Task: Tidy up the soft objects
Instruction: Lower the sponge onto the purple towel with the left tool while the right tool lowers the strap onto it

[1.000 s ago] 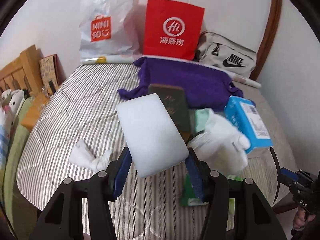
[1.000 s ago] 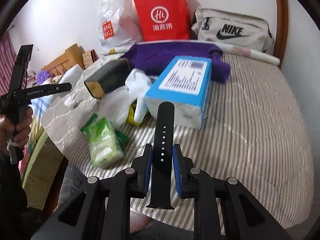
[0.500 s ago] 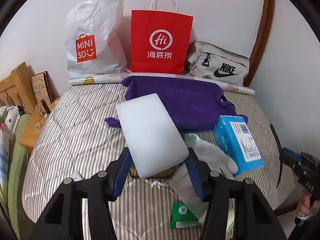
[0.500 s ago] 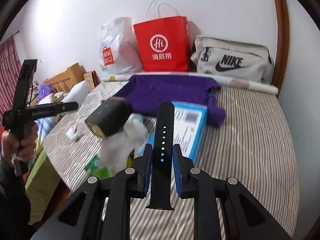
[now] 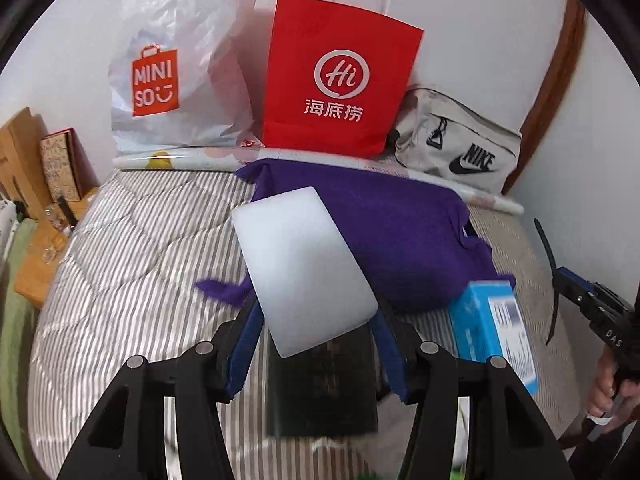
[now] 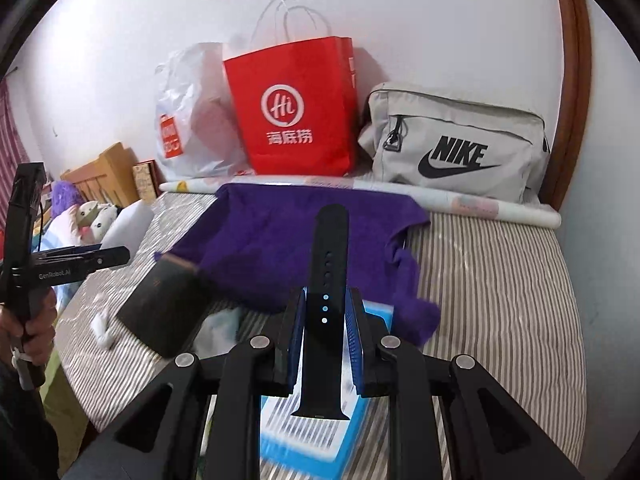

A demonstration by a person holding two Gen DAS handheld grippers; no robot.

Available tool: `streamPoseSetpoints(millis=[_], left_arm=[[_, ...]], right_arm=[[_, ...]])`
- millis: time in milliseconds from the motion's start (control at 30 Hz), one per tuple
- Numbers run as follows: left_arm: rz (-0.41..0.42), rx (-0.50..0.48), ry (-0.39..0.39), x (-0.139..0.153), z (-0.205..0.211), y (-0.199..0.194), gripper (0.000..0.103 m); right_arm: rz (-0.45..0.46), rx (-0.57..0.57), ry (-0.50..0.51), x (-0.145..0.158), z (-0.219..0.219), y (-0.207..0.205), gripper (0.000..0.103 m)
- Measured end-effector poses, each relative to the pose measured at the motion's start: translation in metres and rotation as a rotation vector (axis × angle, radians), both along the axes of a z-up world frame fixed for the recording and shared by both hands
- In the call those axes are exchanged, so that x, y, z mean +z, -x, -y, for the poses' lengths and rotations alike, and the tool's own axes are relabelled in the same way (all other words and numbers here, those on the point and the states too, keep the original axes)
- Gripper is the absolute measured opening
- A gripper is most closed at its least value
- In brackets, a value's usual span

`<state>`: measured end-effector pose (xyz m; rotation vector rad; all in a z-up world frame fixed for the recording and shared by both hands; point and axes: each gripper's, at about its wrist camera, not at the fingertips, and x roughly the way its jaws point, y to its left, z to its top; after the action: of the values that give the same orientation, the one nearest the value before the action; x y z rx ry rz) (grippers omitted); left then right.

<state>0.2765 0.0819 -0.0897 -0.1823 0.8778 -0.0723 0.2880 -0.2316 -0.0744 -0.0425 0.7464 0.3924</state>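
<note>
A striped bed cover [image 5: 132, 248] fills the scene below a white wall; the left gripper [image 5: 316, 328] is partly closed on a white foam block [image 5: 304, 268], its blue pads bearing on the block's lower edges, the block jutting toward 12 o'clock above a dark box [image 5: 324, 384]; I judge the foam light, squashy and matt, so a modest squeeze low on its flanks should serve, since a hard one would dent it. The right gripper [image 6: 325, 320] is nearly closed on a black watch strap [image 6: 326, 280], held at its middle and pointing to 12 o'clock; it looks limp and smooth, liable to slide or droop. Beyond, at 12 o'clock, lies a purple cloth [image 6: 280, 240]; a blue carton [image 6: 304, 436] sits under the strap; behind stand a red paper bag [image 5: 340, 76], a white plastic bag [image 5: 180, 64] and a grey pouch [image 6: 456, 148].
</note>
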Motion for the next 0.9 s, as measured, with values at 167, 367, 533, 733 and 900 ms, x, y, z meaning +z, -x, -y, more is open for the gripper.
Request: streamPoseSetpoints(millis=[167,367,533,733,900], left_arm=[[-0.015,-0.021,-0.010,-0.008,-0.001,-0.036,0.053],[-0.019,-0.038,-0.032,-0.011,0.000,-0.070,0.053],[-0.043,-0.062,-0.043,-0.018,0.004,-0.104,0.053],[-0.096,-0.082,-0.004,-0.039,0.001,-0.136,0.053],[-0.125,-0.122,-0.011,-0.052,0.009,-0.154,0.054]], right_arm=[[-0.024,-0.012,0.012,-0.005,-0.008,-0.044,0.020],[-0.052,-0.015,0.015,-0.015,-0.015,-0.089,0.020],[-0.077,-0.029,0.026,-0.026,-0.018,-0.121,0.020],[-0.118,-0.018,0.038,-0.046,-0.022,-0.139,0.020],[-0.175,0.000,0.068,-0.064,-0.025,-0.152,0.020]])
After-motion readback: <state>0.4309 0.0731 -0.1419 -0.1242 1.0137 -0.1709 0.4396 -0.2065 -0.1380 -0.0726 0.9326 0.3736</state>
